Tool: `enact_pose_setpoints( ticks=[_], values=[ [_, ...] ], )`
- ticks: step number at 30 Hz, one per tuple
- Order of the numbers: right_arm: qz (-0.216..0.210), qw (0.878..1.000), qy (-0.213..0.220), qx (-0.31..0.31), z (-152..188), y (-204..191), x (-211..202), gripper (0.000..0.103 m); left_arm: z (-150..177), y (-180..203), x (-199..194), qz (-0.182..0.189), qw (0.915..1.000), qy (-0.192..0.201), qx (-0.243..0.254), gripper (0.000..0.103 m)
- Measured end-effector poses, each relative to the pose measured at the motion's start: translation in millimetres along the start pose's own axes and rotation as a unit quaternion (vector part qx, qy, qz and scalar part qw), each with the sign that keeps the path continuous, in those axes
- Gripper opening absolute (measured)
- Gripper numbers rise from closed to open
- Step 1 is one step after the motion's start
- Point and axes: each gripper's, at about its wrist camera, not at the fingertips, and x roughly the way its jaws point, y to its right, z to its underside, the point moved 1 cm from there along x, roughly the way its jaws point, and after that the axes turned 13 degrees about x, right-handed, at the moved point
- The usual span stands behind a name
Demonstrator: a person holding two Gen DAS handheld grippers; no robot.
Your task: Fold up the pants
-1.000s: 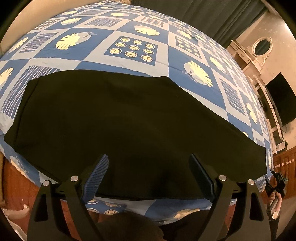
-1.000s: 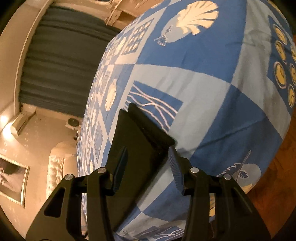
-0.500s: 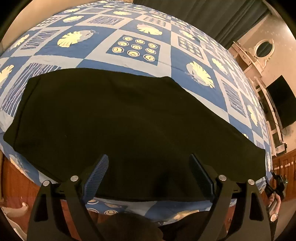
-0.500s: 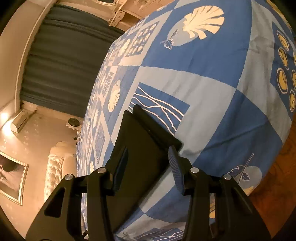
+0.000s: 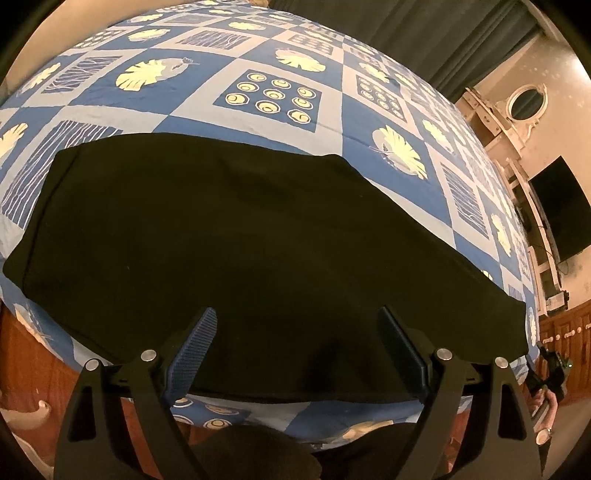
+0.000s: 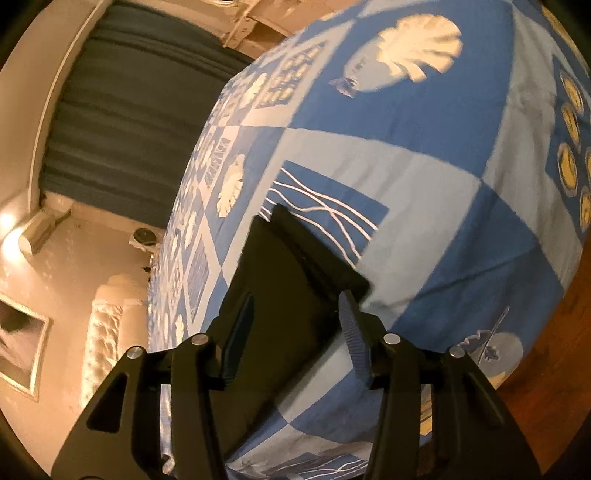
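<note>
Left wrist view: the black pants (image 5: 236,236) lie flat on the blue patterned bedspread (image 5: 273,96), folded into one long dark band that runs from about 9 o'clock across the middle to about 4 o'clock, its near edge close to the edge of the bed. The left gripper (image 5: 297,332) sits at 6 o'clock with its jaws spread wide over the near edge of the cloth, nothing between them; whether the fingertips (image 5: 201,332) touch the fabric cannot be told. A dark curtain (image 5: 424,33) hangs at 1 o'clock, an oval mirror (image 5: 526,107) and a dark screen (image 5: 561,206) stand toward 3 o'clock, and a person's hand with the other tool shows small at 4 o'clock. In the right wrist view, which is a little blurred, one narrow end of the pants (image 6: 291,288) lies on the bedspread (image 6: 424,177) near the centre, running down toward 7 o'clock. The right gripper (image 6: 299,317) at 6 o'clock is open to a moderate width, its jaws straddling that end of the cloth without pinching it; its right finger (image 6: 354,332) sits just at the corner of the fabric. A curtain (image 6: 125,118) fills 10 o'clock, and wooden floor (image 6: 554,350) shows at 4 o'clock.
</note>
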Motion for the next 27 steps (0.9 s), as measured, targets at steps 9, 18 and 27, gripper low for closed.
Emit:
enact_pose_setpoints(
  ticks=[9,18,27],
  values=[
    [-0.010,0.990,-0.096,-0.106,-28,-36,47,0.053,0,-1,1,0.006,1.0000,-0.004,-0.007,0.087],
    [-0.012,0.988,-0.132,-0.080,-48,-24,73,0.056,2,-4,4,0.011,0.9997,-0.008,-0.019,0.087],
    [-0.041,0.979,-0.184,-0.073,-45,-15,74,0.057,2,-5,4,0.013,0.9997,-0.010,-0.020,0.087]
  ],
)
